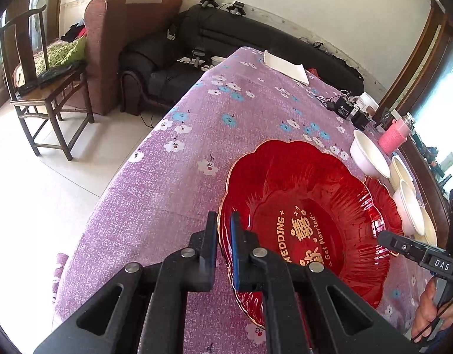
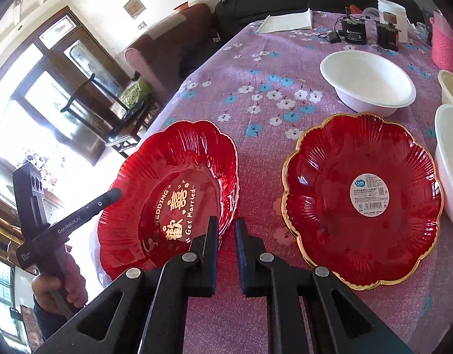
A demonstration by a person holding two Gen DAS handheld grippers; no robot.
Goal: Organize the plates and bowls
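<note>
A red scalloped plate with gold "WEDDING" lettering (image 1: 300, 206) (image 2: 173, 194) is held between both grippers above the purple floral tablecloth (image 1: 167, 206). My left gripper (image 1: 222, 221) is shut on its near-left rim. My right gripper (image 2: 226, 227) is shut on the opposite rim. A second red plate (image 2: 362, 200), gold-edged with a round sticker, lies flat on the cloth to the right. Behind it sits a white bowl (image 2: 368, 85), and more white bowls (image 2: 450, 159) line the right edge. In the left wrist view these bowls (image 1: 371, 156) run in a row beyond the plate.
A pink knitted holder (image 2: 443, 47), black chargers with cables (image 2: 353, 31) and a white container (image 2: 391, 14) crowd the far right corner. A white paper pad (image 2: 288, 22) lies at the far end. The table edge (image 1: 114, 194) drops to the floor on the left, toward a wooden chair (image 1: 40, 88).
</note>
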